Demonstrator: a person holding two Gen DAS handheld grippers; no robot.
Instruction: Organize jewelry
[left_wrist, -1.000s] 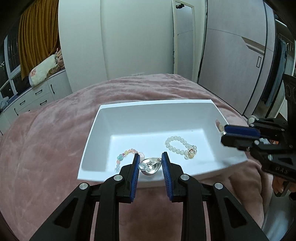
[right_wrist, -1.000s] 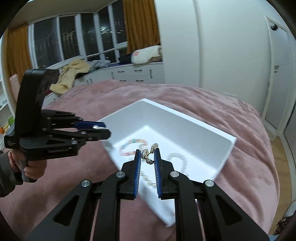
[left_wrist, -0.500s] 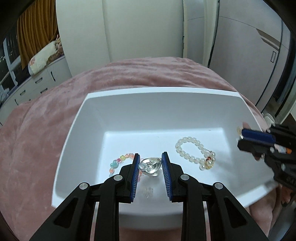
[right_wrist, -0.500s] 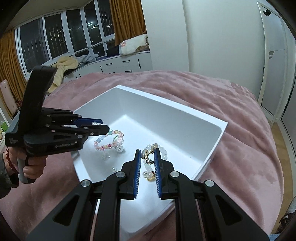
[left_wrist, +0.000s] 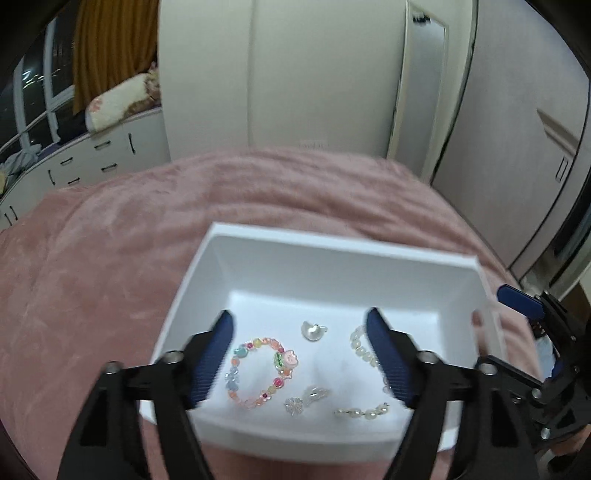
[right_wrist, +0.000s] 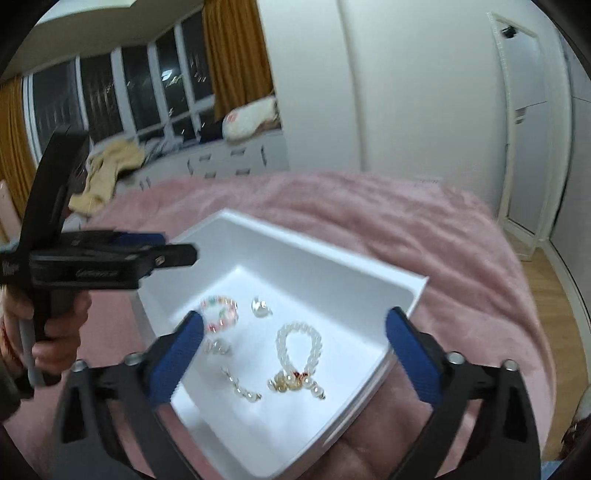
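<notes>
A white tray (left_wrist: 343, 254) sits on a pink blanket and holds the jewelry. In it lie a colourful bead bracelet (left_wrist: 258, 371), a silver heart piece (left_wrist: 313, 329), a small silver piece (left_wrist: 314, 394), a pearl earring strand (left_wrist: 362, 411) and a white pearl bracelet (right_wrist: 298, 349). My left gripper (left_wrist: 301, 360) is open and empty above the tray's near side. My right gripper (right_wrist: 295, 356) is open and empty above the tray (right_wrist: 325, 254). The left gripper also shows in the right wrist view (right_wrist: 177, 254), over the tray's left rim.
The pink blanket (left_wrist: 92, 258) covers the bed around the tray. White wardrobes (left_wrist: 295, 74) stand behind. A drawer unit (right_wrist: 229, 162) under the windows carries a pillow and clothes. A wooden floor (right_wrist: 546, 280) lies to the right.
Both grippers have opened wide and let go of their small pieces, which now lie in the tray. Both grippers have drawn back a little from it.
</notes>
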